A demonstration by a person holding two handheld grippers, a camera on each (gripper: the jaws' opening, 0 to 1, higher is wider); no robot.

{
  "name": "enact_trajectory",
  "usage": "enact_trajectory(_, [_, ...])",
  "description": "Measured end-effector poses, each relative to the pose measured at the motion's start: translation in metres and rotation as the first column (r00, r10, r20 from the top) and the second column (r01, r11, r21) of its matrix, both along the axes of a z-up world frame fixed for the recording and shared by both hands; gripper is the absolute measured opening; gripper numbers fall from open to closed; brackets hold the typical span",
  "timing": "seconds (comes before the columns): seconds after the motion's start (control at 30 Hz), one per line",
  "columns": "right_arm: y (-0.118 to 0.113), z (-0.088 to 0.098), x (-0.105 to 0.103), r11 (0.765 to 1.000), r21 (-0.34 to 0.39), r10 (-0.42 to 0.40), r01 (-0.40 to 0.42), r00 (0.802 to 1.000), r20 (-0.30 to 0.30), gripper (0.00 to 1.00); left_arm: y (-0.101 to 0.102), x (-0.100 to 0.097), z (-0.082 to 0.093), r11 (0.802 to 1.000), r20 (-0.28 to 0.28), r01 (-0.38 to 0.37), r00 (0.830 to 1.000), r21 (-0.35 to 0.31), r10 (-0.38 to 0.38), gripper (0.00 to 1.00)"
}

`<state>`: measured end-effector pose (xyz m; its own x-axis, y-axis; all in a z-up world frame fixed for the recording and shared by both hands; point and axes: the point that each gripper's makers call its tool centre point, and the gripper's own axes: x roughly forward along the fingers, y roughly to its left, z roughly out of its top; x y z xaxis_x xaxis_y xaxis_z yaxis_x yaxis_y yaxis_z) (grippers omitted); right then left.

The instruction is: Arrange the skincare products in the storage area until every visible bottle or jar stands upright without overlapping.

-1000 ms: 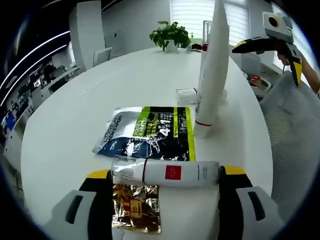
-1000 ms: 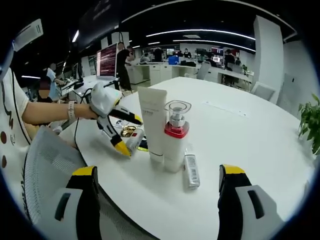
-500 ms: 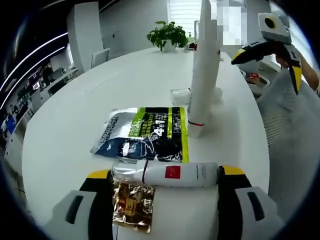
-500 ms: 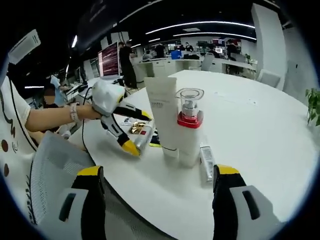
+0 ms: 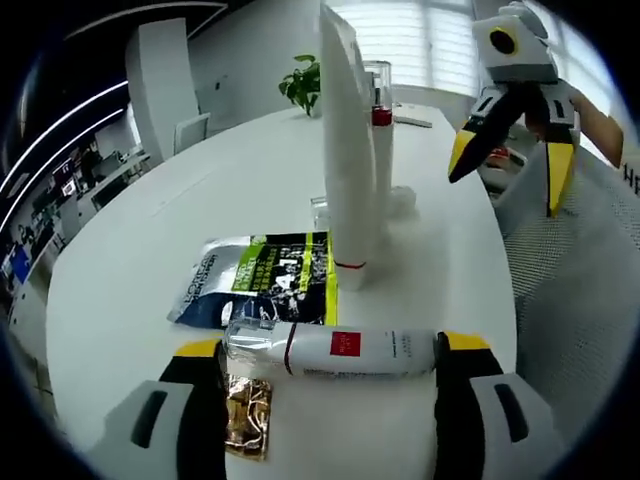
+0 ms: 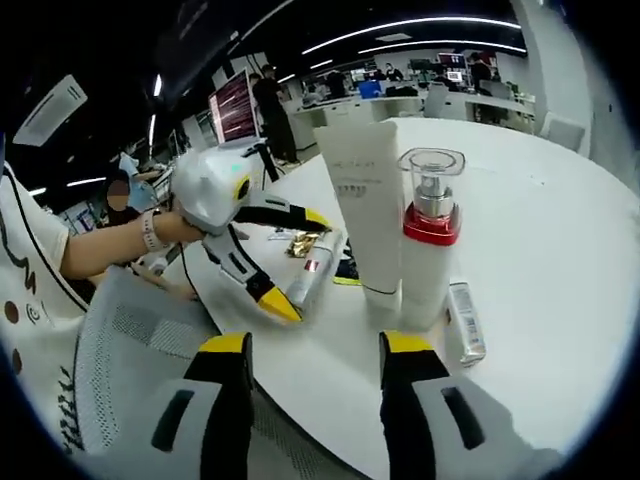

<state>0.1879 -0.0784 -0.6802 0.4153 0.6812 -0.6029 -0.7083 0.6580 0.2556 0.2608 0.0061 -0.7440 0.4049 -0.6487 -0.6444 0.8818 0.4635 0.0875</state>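
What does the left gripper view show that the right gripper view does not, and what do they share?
Left gripper view alone: a potted plant and window blinds beyond the table.
Right gripper view alone: a person's forearm, a red-lit monitor and office desks.
Both: the upright white tube, the upright pump bottle with a red collar, and the lying bottle between the jaws of the left hand-held gripper.

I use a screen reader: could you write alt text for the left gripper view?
A white bottle with a red square label lies on its side between the left gripper's open jaws on a round white table. Behind it stand a tall white tube and a foil sachet; the right gripper hovers beyond.
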Motion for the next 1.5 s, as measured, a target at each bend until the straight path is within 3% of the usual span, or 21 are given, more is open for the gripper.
enact_trajectory(0.2, [0.008, -0.006, 0.0, 0.999, 0.031, -0.026, 0.029, 0.997, -0.072, 0.4, -0.008, -0.01, 0.004, 0.999, 0.017, 0.037, 0.999, 0.014, -0.037, 0.85])
enact_trajectory(0.33, [0.005, -0.011, 0.004, 0.998, 0.004, -0.067, 0.068, 0.994, -0.088, 0.37, -0.01, -0.015, 0.01, 0.998, 0.038, 0.061, 0.997, 0.021, -0.062, 0.85])
enact_trajectory(0.43, [0.017, -0.013, -0.001, 0.997, 0.047, -0.062, 0.069, 0.99, -0.126, 0.34, -0.013, -0.019, 0.015, 0.997, 0.053, 0.078, 0.996, 0.025, -0.079, 0.85])
enact_trajectory(0.8, [0.033, -0.02, 0.005, 0.989, 0.106, -0.08, 0.099, 0.983, -0.165, 0.31, -0.018, -0.029, 0.034, 0.993, 0.123, 0.115, 0.986, 0.007, -0.115, 0.85])
enact_trajectory(0.97, [0.045, -0.016, 0.003, 0.964, 0.222, -0.093, 0.148, 0.966, -0.239, 0.32, -0.022, -0.035, 0.041, 0.991, 0.138, 0.131, 0.982, 0.006, -0.13, 0.85])
enact_trajectory(1.27, [0.053, -0.023, 0.002, 0.939, 0.288, -0.092, 0.187, 0.945, -0.314, 0.31, -0.036, -0.053, 0.053, 0.98, 0.189, 0.197, 0.962, 0.013, -0.196, 0.85])
enact_trajectory(1.5, [0.058, -0.023, 0.001, 0.925, 0.325, -0.073, 0.196, 0.932, -0.354, 0.3, -0.04, -0.059, 0.057, 0.978, 0.209, 0.208, 0.956, 0.015, -0.206, 0.85])
